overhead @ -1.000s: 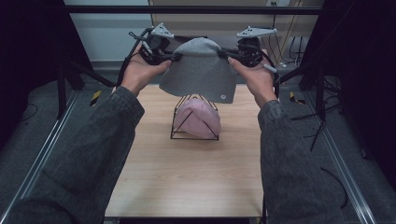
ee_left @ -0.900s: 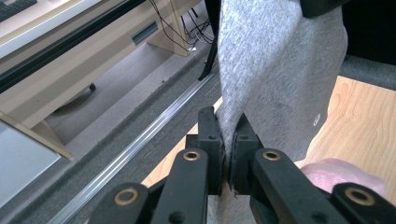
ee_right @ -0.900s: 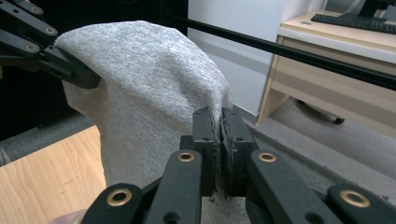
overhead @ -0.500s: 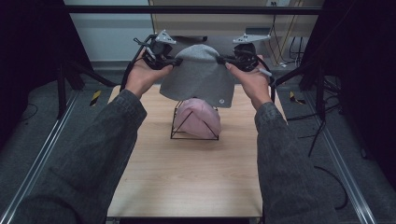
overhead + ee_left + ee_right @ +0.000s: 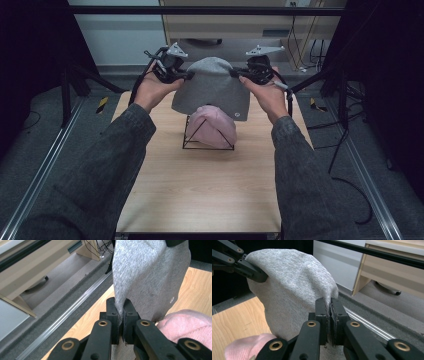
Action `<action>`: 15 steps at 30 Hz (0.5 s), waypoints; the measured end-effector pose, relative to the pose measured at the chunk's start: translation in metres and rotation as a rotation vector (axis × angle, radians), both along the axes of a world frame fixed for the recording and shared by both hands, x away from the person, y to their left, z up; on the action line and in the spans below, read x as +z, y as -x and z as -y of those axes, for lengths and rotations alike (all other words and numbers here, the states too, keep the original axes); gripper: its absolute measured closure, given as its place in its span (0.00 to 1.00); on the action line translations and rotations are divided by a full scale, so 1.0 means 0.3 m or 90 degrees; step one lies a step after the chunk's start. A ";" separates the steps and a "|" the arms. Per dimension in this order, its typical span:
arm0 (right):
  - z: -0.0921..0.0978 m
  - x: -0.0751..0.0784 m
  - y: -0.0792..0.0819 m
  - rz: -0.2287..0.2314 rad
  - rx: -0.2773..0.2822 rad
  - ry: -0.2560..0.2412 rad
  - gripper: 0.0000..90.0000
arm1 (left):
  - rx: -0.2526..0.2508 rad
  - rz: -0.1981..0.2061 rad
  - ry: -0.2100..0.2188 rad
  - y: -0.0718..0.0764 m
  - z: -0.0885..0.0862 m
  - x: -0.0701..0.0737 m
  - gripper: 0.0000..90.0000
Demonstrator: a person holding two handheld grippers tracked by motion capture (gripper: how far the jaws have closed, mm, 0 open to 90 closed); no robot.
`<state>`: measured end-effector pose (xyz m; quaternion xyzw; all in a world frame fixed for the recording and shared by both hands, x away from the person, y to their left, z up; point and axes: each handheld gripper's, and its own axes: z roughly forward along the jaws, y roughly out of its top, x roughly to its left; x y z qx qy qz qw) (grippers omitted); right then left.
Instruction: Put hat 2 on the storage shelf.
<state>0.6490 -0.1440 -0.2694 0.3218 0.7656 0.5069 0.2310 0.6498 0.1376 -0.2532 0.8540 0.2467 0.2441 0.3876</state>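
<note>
A soft pink knitted hat [image 5: 216,126] is seen resting on a thin black wire stand [image 5: 207,142] in the middle of the light wooden table [image 5: 200,190]. Just behind and above it, a grey knitted hat [image 5: 214,93] is held up in the air. Its left edge is pinched tight by the left gripper [image 5: 186,75], and its right edge by the right gripper [image 5: 235,74]. The hat is probably being carried to the stand. Next, it should be lowered gently over the pink one.
</note>
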 end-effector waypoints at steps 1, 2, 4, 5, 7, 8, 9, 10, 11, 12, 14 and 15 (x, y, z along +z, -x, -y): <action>-0.004 -0.010 0.002 -0.004 0.002 0.003 0.96 | -0.001 -0.002 -0.006 0.000 -0.002 -0.004 0.96; -0.006 -0.015 0.002 -0.004 0.003 0.006 0.96 | 0.000 -0.003 -0.002 0.001 -0.003 -0.012 0.96; -0.011 -0.030 0.006 -0.009 0.004 0.011 0.96 | 0.000 -0.006 -0.001 0.004 -0.007 -0.029 0.96; -0.012 -0.037 0.007 -0.010 0.006 0.014 0.96 | 0.000 -0.009 0.000 0.006 -0.009 -0.038 0.96; -0.016 -0.054 0.009 -0.014 0.007 0.016 0.96 | -0.002 -0.014 -0.003 0.009 -0.013 -0.056 0.97; -0.018 -0.062 0.010 -0.019 0.009 0.017 0.96 | -0.002 -0.016 -0.002 0.011 -0.014 -0.065 0.97; -0.019 -0.070 0.011 -0.020 0.010 0.020 0.96 | -0.001 -0.019 -0.001 0.012 -0.015 -0.075 0.96; -0.020 -0.078 0.014 -0.024 0.011 0.022 0.96 | 0.000 -0.023 -0.001 0.013 -0.018 -0.084 0.97; -0.022 -0.087 0.016 -0.027 0.012 0.023 0.96 | 0.000 -0.026 0.001 0.013 -0.019 -0.095 0.96; -0.023 -0.096 0.017 -0.029 0.014 0.026 0.96 | 0.000 -0.030 0.000 0.014 -0.020 -0.105 0.97; -0.026 -0.115 0.021 -0.035 0.018 0.035 0.96 | 0.000 -0.036 -0.002 0.016 -0.020 -0.124 0.97; -0.028 -0.124 0.022 -0.039 0.019 0.037 0.96 | 0.000 -0.037 -0.004 0.018 -0.019 -0.132 0.97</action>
